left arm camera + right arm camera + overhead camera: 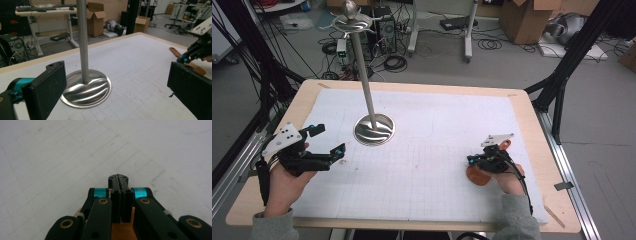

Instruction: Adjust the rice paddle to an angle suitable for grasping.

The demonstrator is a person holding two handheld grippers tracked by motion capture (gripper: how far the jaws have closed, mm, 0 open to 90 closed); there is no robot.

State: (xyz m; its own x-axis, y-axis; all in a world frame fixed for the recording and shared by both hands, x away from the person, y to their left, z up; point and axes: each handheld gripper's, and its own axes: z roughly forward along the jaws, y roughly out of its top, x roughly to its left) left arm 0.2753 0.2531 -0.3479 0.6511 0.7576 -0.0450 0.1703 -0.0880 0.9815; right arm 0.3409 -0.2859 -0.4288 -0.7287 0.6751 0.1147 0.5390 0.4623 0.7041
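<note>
L claw (328, 141) jaws wide, R claw (470, 160) clamped.

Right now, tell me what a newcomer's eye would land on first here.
The tall metal stand, its round base shining on the white mat left of centre. Next, the wide-open left tool just left of that base, and the shut right tool over a wooden spatula near the mat's right edge.

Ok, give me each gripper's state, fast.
Left gripper: open, nothing between its jaws.
Right gripper: shut, over a wooden utensil; a grip on it cannot be told.
</note>
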